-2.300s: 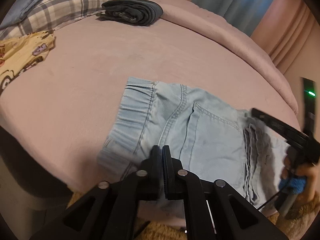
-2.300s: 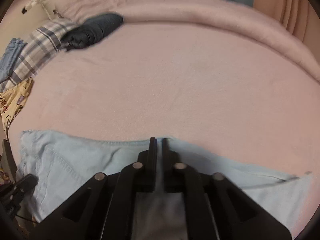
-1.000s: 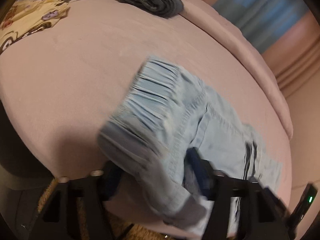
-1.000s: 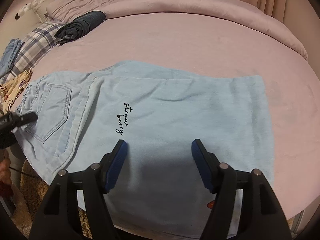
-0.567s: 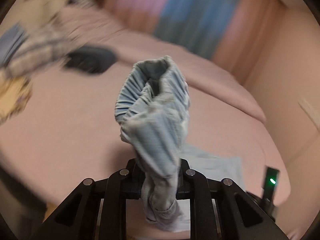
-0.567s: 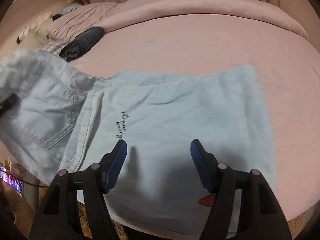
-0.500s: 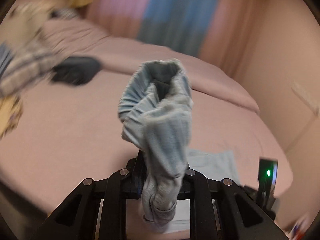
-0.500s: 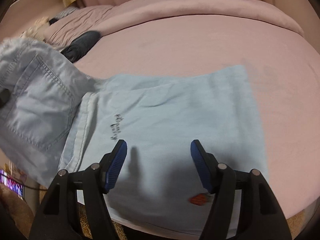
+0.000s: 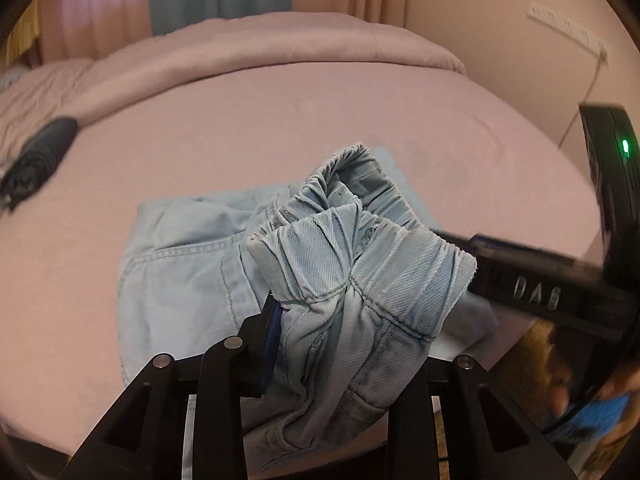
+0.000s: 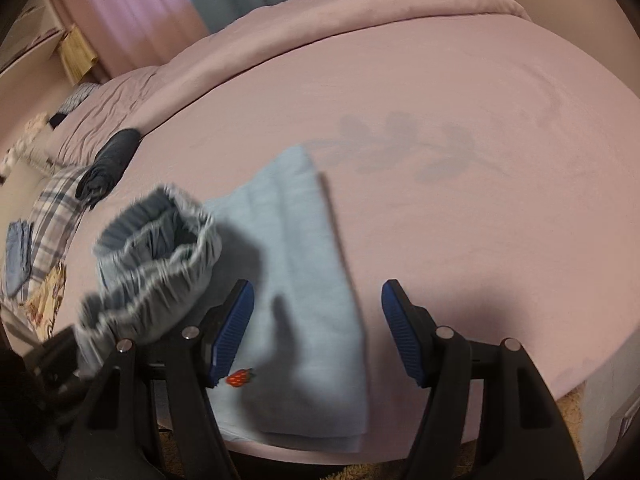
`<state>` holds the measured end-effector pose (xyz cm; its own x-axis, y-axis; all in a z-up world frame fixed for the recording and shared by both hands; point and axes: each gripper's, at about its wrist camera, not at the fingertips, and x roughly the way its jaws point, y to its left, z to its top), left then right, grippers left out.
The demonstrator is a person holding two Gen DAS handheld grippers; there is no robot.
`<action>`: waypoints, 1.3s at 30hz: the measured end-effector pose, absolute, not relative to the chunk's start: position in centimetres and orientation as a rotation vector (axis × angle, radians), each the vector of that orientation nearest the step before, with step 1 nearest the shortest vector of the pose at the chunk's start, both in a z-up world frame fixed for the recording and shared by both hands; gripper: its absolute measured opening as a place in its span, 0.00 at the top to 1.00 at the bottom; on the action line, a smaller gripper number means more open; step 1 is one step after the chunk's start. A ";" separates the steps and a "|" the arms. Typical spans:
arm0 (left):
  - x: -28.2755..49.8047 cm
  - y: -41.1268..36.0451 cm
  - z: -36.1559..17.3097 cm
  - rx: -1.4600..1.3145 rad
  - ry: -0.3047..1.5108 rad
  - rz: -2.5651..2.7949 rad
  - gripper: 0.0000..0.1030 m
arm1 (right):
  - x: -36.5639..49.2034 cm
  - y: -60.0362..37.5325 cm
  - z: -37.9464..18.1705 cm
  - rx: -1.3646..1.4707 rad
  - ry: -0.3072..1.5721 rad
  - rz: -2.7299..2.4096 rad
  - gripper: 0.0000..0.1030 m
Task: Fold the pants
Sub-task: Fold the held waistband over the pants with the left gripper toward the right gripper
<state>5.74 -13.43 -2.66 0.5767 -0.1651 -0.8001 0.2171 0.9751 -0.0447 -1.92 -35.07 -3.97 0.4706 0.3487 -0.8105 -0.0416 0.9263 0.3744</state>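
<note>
The light blue denim pants (image 9: 360, 280) lie partly folded on the pink round bed (image 9: 280, 120). Their gathered elastic waistband is bunched up between the jaws of the left hand-held gripper (image 9: 340, 340), which fills the lower centre of the left wrist view; those jaws are opening around the cloth. The folded legs run away from that gripper toward the upper centre of the frame. In the right wrist view the right hand-held gripper (image 10: 316, 320) stands wide open and empty over the leg end (image 10: 304, 280), with the raised waistband at centre left. By my reading the left gripper is nearer the waistband. The cloth hides the left gripper's right pad, and motion blur softens the waistband's edge.
</note>
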 end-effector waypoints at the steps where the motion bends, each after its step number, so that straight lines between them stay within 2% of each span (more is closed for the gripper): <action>1: 5.6 -13.4 -2.4 0.071 0.929 -0.216 0.71 | -2.1 -35.3 -3.9 0.329 1.057 0.241 0.36; 9: 4.7 -11.7 -0.4 -0.100 0.945 -0.255 0.68 | -2.1 -34.7 -2.0 0.357 1.015 0.319 0.34; 15: 5.2 -11.4 -1.0 -0.137 0.997 -0.270 0.67 | -2.4 -34.9 -0.8 0.416 0.977 0.340 0.34; 20: 6.8 -11.9 -2.3 -0.138 1.067 -0.271 0.56 | -2.5 -34.5 -0.6 0.579 0.982 0.473 0.34; 24: 5.9 -12.3 -3.0 -0.131 1.062 -0.258 0.55 | -2.9 -32.2 0.1 0.510 0.960 0.516 0.34; 25: 5.8 -12.4 -3.0 -0.123 1.065 -0.251 0.55 | -3.0 -31.5 0.0 0.460 0.962 0.509 0.38; 27: 5.4 -12.5 -3.0 -0.123 1.076 -0.248 0.55 | -2.8 -30.5 -0.6 0.414 0.971 0.491 0.55; 29: 5.3 -12.4 -3.3 -0.144 1.091 -0.246 0.55 | -2.3 -29.9 -1.7 0.401 0.990 0.485 0.83; 31: 5.2 -12.4 -3.7 -0.165 1.095 -0.252 0.53 | -1.6 -29.6 -2.6 0.366 1.013 0.439 0.90; 35: 4.0 -12.3 -3.5 -0.167 1.096 -0.255 0.52 | -0.7 -29.8 -2.9 0.357 1.025 0.427 0.91; 36: 3.5 -12.2 -3.2 -0.180 1.095 -0.260 0.48 | -0.4 -30.0 -3.1 0.360 1.030 0.423 0.91; 37: 3.1 -12.1 -3.0 -0.198 1.096 -0.278 0.35 | 0.1 -30.1 -3.3 0.358 1.041 0.403 0.91; 39: 2.2 -11.7 -2.6 -0.249 1.106 -0.352 0.21 | 0.0 -31.1 -3.5 0.333 1.056 0.352 0.90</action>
